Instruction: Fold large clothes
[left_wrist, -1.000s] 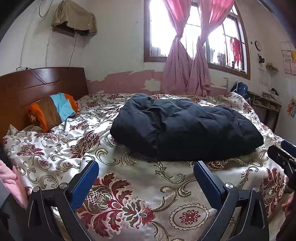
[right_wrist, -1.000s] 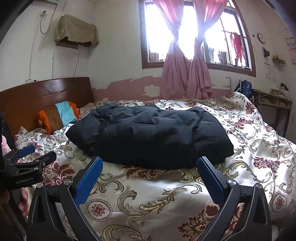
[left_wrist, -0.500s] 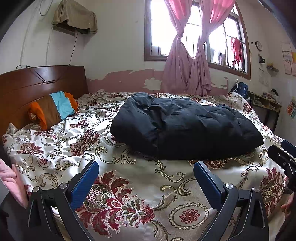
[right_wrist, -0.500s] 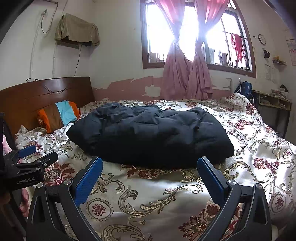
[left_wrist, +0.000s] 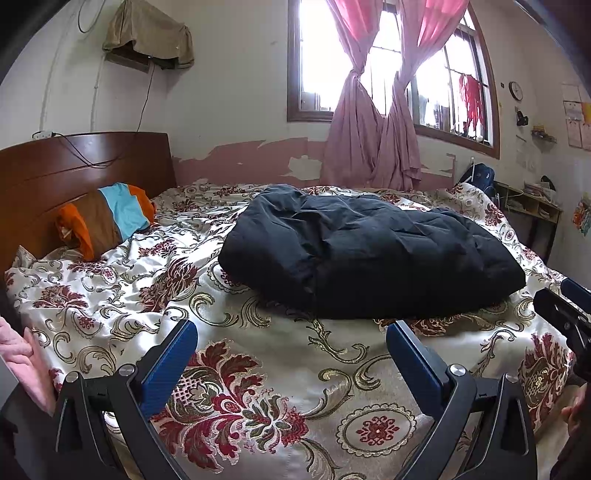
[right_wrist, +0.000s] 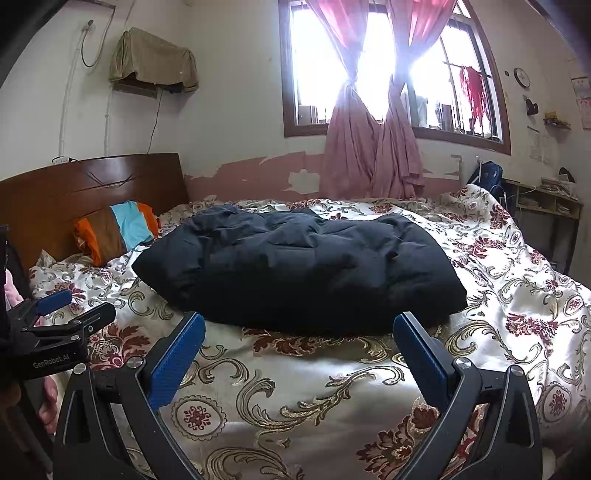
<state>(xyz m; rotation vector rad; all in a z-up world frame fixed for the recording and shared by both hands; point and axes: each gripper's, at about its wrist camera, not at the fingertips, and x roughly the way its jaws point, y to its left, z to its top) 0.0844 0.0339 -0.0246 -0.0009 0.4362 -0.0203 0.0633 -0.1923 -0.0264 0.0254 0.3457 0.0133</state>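
A big black padded garment (left_wrist: 365, 251) (right_wrist: 303, 269) lies in a puffy folded heap in the middle of the bed. My left gripper (left_wrist: 291, 354) is open over the near part of the bedspread, short of the garment, holding nothing. My right gripper (right_wrist: 299, 350) is open too, empty, its blue pads just short of the garment's near edge. The left gripper (right_wrist: 59, 321) shows at the left edge of the right wrist view, and the right gripper (left_wrist: 565, 310) at the right edge of the left wrist view.
A floral satin bedspread (left_wrist: 280, 387) covers the bed. An orange, brown and blue pillow (left_wrist: 107, 218) leans on the wooden headboard (left_wrist: 74, 166). Pink curtains (left_wrist: 373, 140) hang at the window. A shelf unit (left_wrist: 532, 210) stands at the right wall. A pink sleeve (left_wrist: 22, 362) is at far left.
Both views have tilted slightly, so the garment sits a little lower in the frames. The garment itself has not moved and both grippers stay open.
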